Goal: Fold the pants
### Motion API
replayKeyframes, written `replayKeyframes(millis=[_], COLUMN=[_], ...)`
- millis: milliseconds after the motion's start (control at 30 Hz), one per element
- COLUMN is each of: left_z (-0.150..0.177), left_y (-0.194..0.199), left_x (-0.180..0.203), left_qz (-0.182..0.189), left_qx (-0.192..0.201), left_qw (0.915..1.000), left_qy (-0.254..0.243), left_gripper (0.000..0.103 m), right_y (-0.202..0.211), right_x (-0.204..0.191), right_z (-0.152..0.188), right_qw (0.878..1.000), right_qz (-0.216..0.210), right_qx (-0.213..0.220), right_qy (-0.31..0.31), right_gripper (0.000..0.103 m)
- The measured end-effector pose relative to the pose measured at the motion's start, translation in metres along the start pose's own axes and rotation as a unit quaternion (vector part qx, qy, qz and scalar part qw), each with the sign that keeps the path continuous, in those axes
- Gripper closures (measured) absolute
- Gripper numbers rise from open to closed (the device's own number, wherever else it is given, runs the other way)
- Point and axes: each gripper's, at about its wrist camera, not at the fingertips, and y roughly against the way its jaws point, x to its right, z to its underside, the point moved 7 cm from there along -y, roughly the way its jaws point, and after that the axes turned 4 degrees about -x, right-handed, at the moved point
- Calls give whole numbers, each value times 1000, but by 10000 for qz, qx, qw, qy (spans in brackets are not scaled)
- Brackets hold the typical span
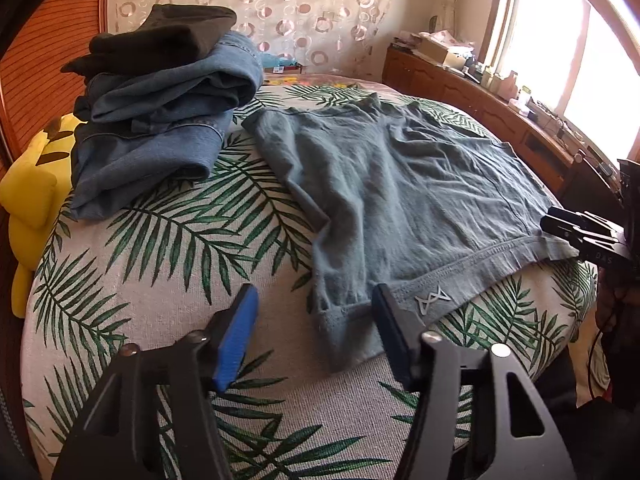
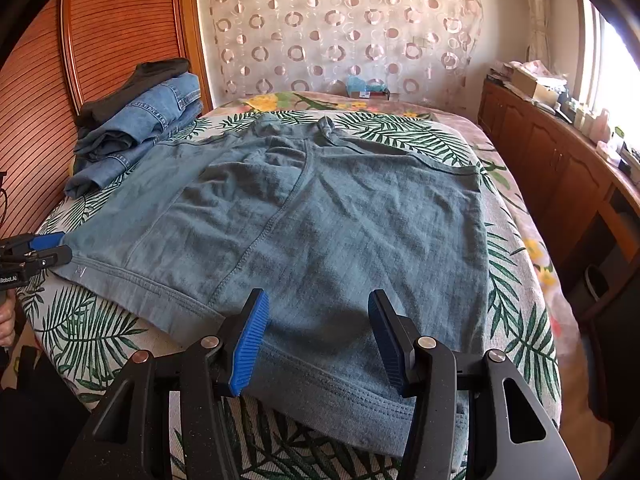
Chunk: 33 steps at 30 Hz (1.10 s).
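Grey-blue short pants (image 1: pixel 400 184) lie spread flat on a leaf-print bed cover (image 1: pixel 168 240), hem toward me. My left gripper (image 1: pixel 314 320) is open, its blue pads standing apart on either side of the hem's near left corner without pressing it. It also shows at the left edge of the right wrist view, left gripper (image 2: pixel 44 252), beside that corner. My right gripper (image 2: pixel 318 336) is open and hangs over the hem of the pants (image 2: pixel 320 216) near their right side. In the left wrist view the right gripper (image 1: pixel 576 228) sits at the pants' right corner.
A pile of folded jeans (image 1: pixel 160 120) topped by a black garment (image 1: pixel 160 36) lies at the back left. A yellow plush toy (image 1: pixel 32 204) rests by the wooden headboard (image 2: pixel 120 20). A cluttered wooden cabinet (image 2: pixel 560 160) runs along the right under a window.
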Motion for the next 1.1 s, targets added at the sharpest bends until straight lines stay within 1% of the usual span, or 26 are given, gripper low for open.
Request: replayKeyframes(millis=[100, 133, 200, 267, 300, 367, 433, 533, 733, 1100], left_z=[1, 1, 1, 2, 1, -1, -4, -9, -26, -60], left_y=[1, 1, 1, 1, 2, 4, 5, 10, 16, 16], left_x=[4, 5, 7, 11, 12, 13, 15, 21, 39, 88], left_qz=[86, 142, 222, 322, 323, 283, 304, 295, 348, 552], left_qx=[24, 17, 9, -9, 0, 26, 46, 96, 208, 336], left_qw=[10000, 9999, 9997, 9995, 9994, 9995, 9995, 9993, 9981, 9930], left_qy=[-44, -54, -55, -74, -82, -107, -116, -219, -461, -984], left_gripper=[56, 60, 65, 78, 80, 87, 91, 93, 94, 95], right_y=[-3, -4, -5, -6, -7, -8, -9, -11, -9, -2], right_x=[-1, -2, -2, 0, 0, 1, 1, 3, 7, 18], right_z=[-1, -1, 0, 1, 2, 2, 3, 4, 3, 5], right_qw=[10000, 10000, 10000, 10000, 10000, 10000, 10000, 9999, 9999, 9995], right_qz=[10, 13, 20, 27, 32, 28, 23, 27, -8, 13], right_qx=[-4, -4, -5, -5, -12, -18, -21, -37, 9, 135], right_qy=[-5, -10, -14, -25, -34, -60, -72, -92, -164, -293], right_gripper=[49, 49, 49, 49, 49, 49, 49, 49, 49, 49])
